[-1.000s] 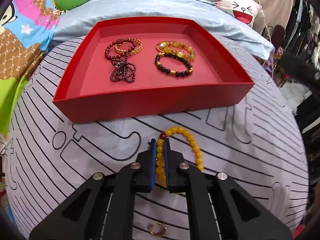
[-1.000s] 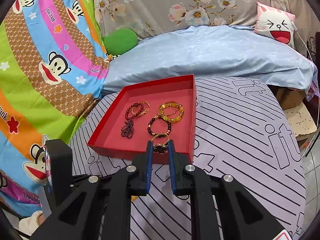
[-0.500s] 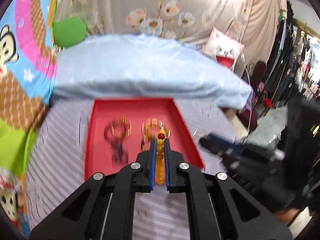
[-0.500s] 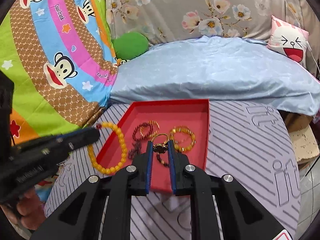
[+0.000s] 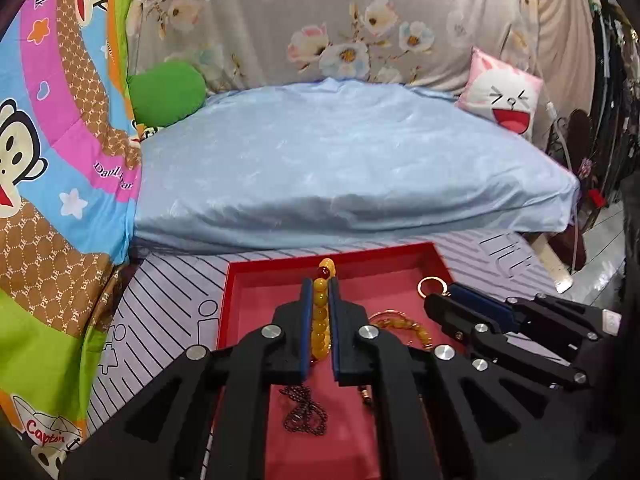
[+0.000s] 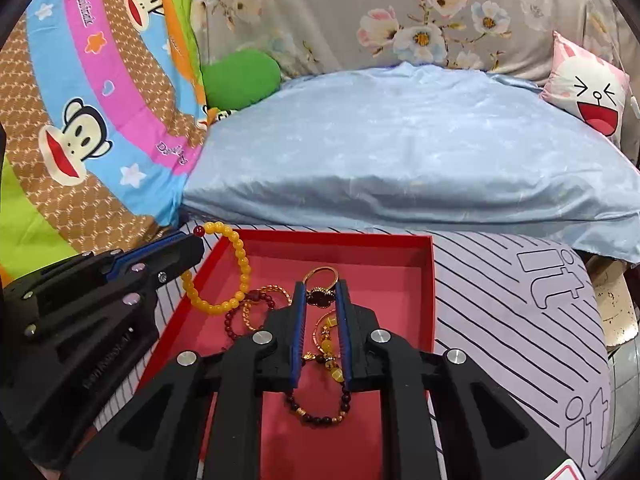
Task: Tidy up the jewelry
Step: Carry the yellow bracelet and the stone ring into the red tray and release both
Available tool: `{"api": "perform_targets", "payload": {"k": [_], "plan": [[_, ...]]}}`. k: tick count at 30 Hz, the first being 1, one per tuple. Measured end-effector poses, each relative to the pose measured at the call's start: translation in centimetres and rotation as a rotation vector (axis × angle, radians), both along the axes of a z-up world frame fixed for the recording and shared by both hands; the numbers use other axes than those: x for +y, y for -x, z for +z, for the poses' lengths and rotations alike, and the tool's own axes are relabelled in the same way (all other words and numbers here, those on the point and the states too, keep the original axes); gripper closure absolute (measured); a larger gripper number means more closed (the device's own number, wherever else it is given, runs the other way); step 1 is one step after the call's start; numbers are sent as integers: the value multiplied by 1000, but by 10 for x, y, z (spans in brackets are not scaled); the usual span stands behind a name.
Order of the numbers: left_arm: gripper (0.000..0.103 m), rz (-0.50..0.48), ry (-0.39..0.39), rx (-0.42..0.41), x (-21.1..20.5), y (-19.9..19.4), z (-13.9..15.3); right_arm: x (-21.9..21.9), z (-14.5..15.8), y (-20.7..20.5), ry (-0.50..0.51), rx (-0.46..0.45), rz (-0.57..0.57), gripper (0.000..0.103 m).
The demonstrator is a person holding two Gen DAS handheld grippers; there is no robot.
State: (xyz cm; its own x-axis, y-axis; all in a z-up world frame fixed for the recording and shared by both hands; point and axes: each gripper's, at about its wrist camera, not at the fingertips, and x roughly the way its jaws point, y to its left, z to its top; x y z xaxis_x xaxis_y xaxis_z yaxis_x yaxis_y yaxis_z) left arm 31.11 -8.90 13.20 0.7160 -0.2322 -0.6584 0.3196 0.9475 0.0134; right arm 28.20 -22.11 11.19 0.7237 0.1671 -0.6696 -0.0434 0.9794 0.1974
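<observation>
My left gripper [image 5: 320,280] is shut on a yellow bead bracelet [image 5: 319,320] with one red bead, held above the red tray [image 5: 240,280]. In the right wrist view the yellow bracelet [image 6: 236,264] hangs as a loop from the left gripper [image 6: 192,240] over the tray's left wall [image 6: 180,312]. My right gripper [image 6: 320,290] is shut on a gold ring with a dark charm [image 6: 320,280], above the tray's middle. The same ring [image 5: 430,286] shows at the right gripper's tip [image 5: 442,298] in the left wrist view.
On the tray floor lie a dark chain [image 5: 306,416], a dark bead bracelet [image 6: 320,416], a red bead bracelet [image 6: 236,320] and gold bracelets [image 6: 326,328]. A blue pillow [image 5: 340,168] lies behind the tray, a monkey-print blanket [image 6: 80,128] to the left. Striped cloth [image 6: 520,312] covers the round table.
The left gripper lifted the yellow bracelet off the striped cloth and carried it over the tray. The right gripper moved forward with the ring, from the tray's near wall to above its middle.
</observation>
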Motion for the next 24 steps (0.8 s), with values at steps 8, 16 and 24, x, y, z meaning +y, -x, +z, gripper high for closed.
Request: {"api": "perform_targets", "payload": {"k": [8, 16, 24], "plan": [[96, 55, -27, 47, 2, -21, -33, 4, -24, -17, 34, 37, -11, 89], [95, 84, -33, 64, 1, -27, -47, 6, -35, -20, 88, 44, -46, 84], [68, 109, -75, 30, 2, -18, -45, 5, -29, -8, 126, 27, -73, 65]]}}
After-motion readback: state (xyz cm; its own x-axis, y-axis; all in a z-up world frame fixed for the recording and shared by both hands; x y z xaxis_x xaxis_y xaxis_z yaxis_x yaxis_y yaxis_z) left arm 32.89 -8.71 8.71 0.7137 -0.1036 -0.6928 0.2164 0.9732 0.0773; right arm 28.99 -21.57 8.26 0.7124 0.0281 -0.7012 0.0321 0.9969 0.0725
